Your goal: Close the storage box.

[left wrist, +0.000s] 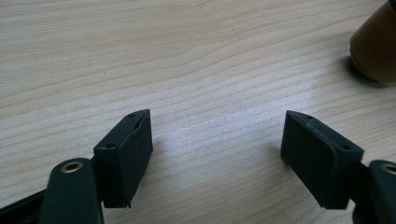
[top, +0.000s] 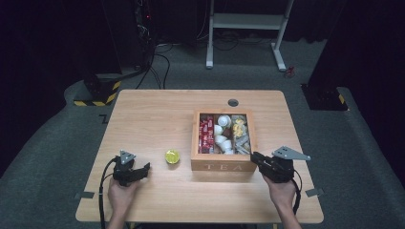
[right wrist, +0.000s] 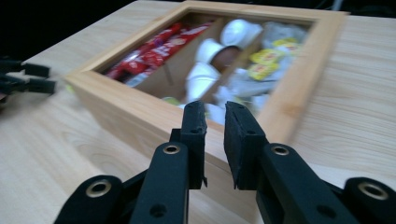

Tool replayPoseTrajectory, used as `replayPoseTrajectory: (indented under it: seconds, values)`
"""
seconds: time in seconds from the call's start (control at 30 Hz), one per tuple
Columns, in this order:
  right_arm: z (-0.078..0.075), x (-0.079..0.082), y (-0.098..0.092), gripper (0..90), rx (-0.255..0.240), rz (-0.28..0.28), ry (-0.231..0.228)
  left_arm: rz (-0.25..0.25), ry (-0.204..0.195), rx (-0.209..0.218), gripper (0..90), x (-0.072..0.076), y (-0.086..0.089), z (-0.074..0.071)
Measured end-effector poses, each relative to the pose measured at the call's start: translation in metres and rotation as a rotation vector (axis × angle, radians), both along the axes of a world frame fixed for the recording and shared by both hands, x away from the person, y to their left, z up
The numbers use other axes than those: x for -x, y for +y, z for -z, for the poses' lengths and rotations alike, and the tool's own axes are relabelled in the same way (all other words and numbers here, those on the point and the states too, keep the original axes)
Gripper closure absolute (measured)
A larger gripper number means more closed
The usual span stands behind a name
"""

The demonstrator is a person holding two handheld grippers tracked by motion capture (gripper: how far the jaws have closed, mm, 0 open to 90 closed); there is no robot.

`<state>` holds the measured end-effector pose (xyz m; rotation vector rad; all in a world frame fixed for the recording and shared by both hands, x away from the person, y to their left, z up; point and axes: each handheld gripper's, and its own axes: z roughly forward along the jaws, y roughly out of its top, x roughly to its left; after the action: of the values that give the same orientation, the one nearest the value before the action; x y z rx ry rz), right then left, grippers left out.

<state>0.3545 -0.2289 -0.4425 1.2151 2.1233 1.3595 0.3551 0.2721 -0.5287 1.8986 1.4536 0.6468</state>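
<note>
An open wooden box marked TEA [top: 223,167] stands right of the table's middle, holding red packets [top: 206,131], white cups [top: 220,136] and yellow sachets [top: 239,126]. A small round pod with a yellow-green lid [top: 172,156] sits on the table left of the box. My left gripper [top: 144,168] lies low at the front left, its jaws wide open over bare wood [left wrist: 217,140]. My right gripper [top: 253,156] hovers at the box's front right corner. Its jaws point at the box rim [right wrist: 121,107] with a narrow gap and nothing between them [right wrist: 215,109].
A brown rounded thing [left wrist: 376,46] shows at the top right of the left gripper view. A cable hole [top: 233,102] lies behind the box. Beyond the table stand a white desk frame [top: 246,21] and a yellow-black striped base [top: 98,93].
</note>
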Motion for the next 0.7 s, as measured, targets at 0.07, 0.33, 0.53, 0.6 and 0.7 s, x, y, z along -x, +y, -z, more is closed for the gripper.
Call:
replayPoseTrajectory:
  seconds: [0.07, 0.33, 0.53, 0.6, 0.7]
  values:
    - [0.001, 0.001, -0.009, 76.4, -0.006, 0.03, -0.004, 0.0, 0.0, 0.0, 25.3, 0.0, 0.0, 0.0]
    - [0.008, 0.004, -0.034, 73.2, -0.021, 0.128, -0.017, 0.0, 0.0, -0.001, 25.3, 0.0, 0.0, 0.0]
    - [0.014, 0.008, -0.047, 73.3, -0.03, 0.177, -0.017, 0.001, 0.0, -0.003, 25.3, 0.0, 0.0, 0.0]
    - [0.017, 0.008, -0.049, 73.3, -0.024, 0.189, -0.013, 0.001, 0.0, -0.003, 25.3, 0.0, 0.0, 0.0]
    - [0.023, 0.007, -0.053, 72.5, -0.026, 0.21, -0.005, 0.001, -0.001, -0.004, 25.4, 0.0, 0.0, 0.0]
